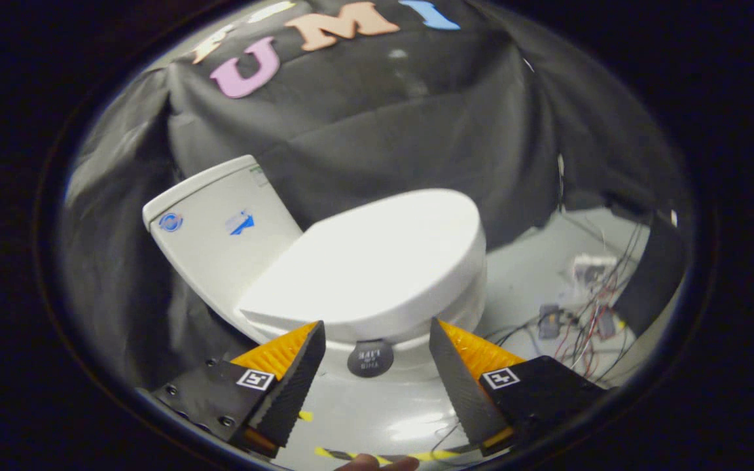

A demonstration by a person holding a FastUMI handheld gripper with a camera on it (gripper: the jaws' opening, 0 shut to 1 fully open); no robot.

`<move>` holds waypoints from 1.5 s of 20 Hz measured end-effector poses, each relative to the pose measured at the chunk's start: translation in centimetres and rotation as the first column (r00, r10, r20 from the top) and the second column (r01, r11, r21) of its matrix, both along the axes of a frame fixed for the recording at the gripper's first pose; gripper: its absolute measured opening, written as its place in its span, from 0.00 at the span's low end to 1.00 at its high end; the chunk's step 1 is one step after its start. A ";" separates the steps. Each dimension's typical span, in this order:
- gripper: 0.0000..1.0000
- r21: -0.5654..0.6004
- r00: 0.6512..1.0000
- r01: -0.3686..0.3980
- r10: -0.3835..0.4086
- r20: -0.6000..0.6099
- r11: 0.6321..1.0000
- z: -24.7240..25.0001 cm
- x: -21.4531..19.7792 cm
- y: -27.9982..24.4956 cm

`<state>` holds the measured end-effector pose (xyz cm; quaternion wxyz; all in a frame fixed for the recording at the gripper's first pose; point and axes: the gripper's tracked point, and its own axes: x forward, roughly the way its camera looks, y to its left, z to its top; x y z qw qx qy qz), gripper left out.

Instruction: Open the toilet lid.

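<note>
A white toilet lid lies shut on the bowl, just ahead of the claw, whose fingers stand apart and empty, so this looks like the approach, and next a fingertip likely must hook under the lid's front rim.

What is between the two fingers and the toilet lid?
In the gripper view, nothing. The open gripper sits right at the closed lid's near edge. A dark round disc on the toilet side shows between the fingers, just under the lid.
</note>
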<state>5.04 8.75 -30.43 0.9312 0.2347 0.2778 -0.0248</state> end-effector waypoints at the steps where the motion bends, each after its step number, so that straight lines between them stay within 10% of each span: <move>1: 0.99 0.063 0.999 0.001 0.001 -0.032 0.998 -1.1 -0.1 0.8; 9: 0.89 0.377 0.973 0.223 -0.178 -0.150 0.899 -5.3 -0.1 -0.3; 15: 0.62 0.551 0.964 0.263 -0.235 -0.122 0.792 -4.5 2.2 0.8; 21: 0.21 0.541 0.971 0.235 -0.214 -0.103 0.808 -3.9 3.0 0.7; 27: 0.19 0.476 0.975 0.221 -0.198 -0.099 0.851 -3.3 3.4 1.1; 30: 0.17 0.498 0.952 0.304 -0.274 -0.134 0.812 -2.6 3.0 0.9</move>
